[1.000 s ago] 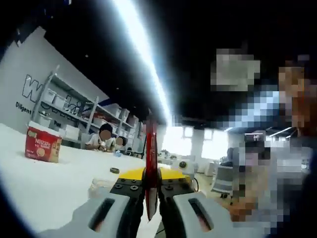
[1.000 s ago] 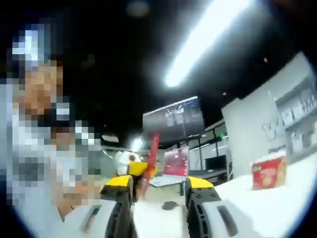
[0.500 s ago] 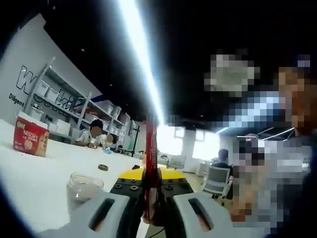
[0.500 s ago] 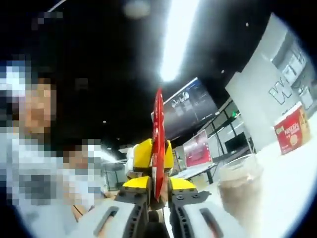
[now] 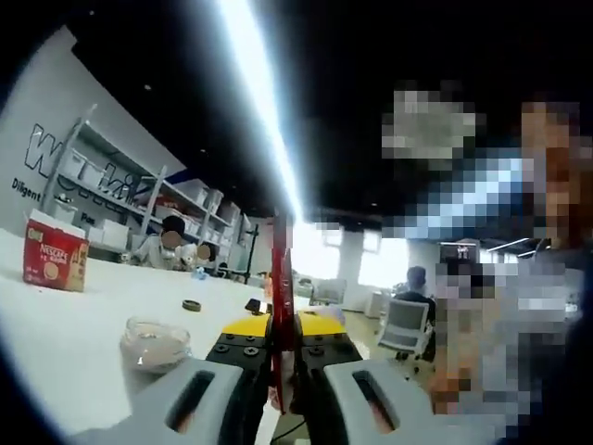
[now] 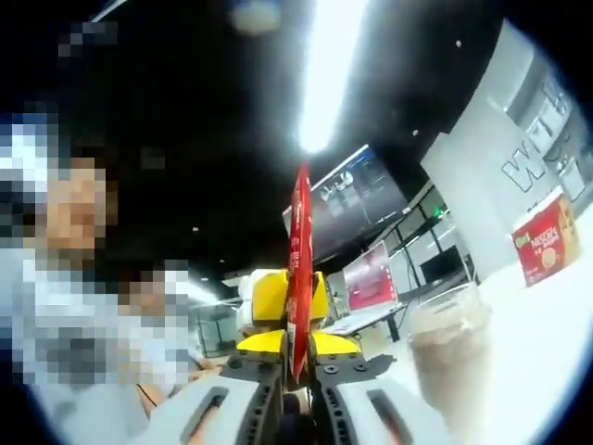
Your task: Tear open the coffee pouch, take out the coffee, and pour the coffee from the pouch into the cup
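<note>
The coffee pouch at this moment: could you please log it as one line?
coffee pouch: edge-on, gripped by both | left gripper: shut | right gripper: shut | cup: on table

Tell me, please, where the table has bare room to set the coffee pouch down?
In the left gripper view, the white table lies bare between the red Nescafe box and the glass cup, and nearer than the cup. It is crowded only around the cup and the small dark ring beyond.

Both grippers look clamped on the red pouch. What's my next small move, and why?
Probably pull the two grippers apart to start the tear. The left gripper and right gripper both pinch the upright coffee pouch edge-on, and the cup waits on the white table.
</note>
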Available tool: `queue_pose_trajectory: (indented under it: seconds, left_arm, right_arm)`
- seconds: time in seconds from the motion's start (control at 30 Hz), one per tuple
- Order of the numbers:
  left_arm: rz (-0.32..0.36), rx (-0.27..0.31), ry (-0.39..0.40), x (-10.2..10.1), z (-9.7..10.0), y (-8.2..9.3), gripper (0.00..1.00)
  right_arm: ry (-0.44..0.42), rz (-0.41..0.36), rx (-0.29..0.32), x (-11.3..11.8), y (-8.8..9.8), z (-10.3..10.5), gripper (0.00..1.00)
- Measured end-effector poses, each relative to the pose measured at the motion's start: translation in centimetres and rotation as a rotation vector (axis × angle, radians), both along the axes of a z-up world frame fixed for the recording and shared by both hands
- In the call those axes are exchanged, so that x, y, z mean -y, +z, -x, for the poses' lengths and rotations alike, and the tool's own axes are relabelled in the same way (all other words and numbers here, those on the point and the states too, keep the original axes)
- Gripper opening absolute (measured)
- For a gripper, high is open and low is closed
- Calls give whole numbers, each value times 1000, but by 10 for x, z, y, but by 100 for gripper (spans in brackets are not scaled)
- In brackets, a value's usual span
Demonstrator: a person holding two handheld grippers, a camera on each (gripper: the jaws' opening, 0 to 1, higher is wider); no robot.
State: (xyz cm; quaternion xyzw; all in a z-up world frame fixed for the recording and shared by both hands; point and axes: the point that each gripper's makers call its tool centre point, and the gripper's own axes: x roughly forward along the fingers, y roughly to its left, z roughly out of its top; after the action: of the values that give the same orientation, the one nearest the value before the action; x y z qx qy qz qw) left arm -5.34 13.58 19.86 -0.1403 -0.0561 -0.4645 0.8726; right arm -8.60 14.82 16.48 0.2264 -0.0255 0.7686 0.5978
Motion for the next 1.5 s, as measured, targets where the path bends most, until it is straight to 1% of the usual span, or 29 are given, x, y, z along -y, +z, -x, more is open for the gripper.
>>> queue_pose_trajectory:
  seconds: [0.1,0.2,0.27,0.3,0.33,0.37,0.57,0.73,0.93,1.03,1.13,1.23,1.3,1.33,1.37,1.4,1.5]
  left_arm:
    - [-6,-4,1,1,0,-1,12]
    - [-12,-6,-6,2,2,-2,12]
    - [-24,-8,-5,2,1,-4,12]
    - [-29,-20,1,2,-1,-5,12]
    - [-29,-49,12,-1,-4,-8,12]
    - [-32,-54,13,-2,-5,-9,12]
    - [-37,-52,6,-3,1,-8,12]
    - [-57,-51,21,-4,-2,-11,12]
    - [-59,-56,37,-7,-5,-15,12]
    - [-36,-62,26,-8,-9,-14,12]
    - [-25,-77,30,-9,-14,-17,12]
    - [-50,-77,58,-12,-14,-19,12]
    - [-70,-74,75,-13,-13,-20,12]
    - [-92,-74,87,-13,-13,-23,12]
    - [-133,-63,108,-15,-15,-27,12]
    - [-148,-64,115,-15,-16,-29,12]
    - [-156,-65,111,-14,-15,-31,12]
  right_arm:
    - [-4,16,3,1,-1,-1,9]
    - [-15,23,19,2,-2,2,9]
    - [-19,26,17,1,-5,1,9]
    - [-21,32,13,0,-6,-1,9]
    - [-23,39,11,-2,-7,-2,9]
    - [-24,50,7,-3,-9,-3,9]
    - [-26,43,8,-4,-9,5,9]
    - [-38,40,-8,-6,-13,3,9]
    - [-46,41,-49,-10,-15,1,9]
    - [-41,29,-86,-11,-14,0,9]
    - [-46,26,-92,-11,-17,-9,9]
    - [-50,26,-96,-13,-19,-9,9]
    - [-47,18,-114,-15,-20,-8,9]
    - [-48,18,-119,-16,-22,-8,9]
    - [-56,27,-121,-16,-25,-9,9]
    - [-63,35,-122,-16,-28,-11,9]
    - [-63,39,-127,-15,-31,-12,9]
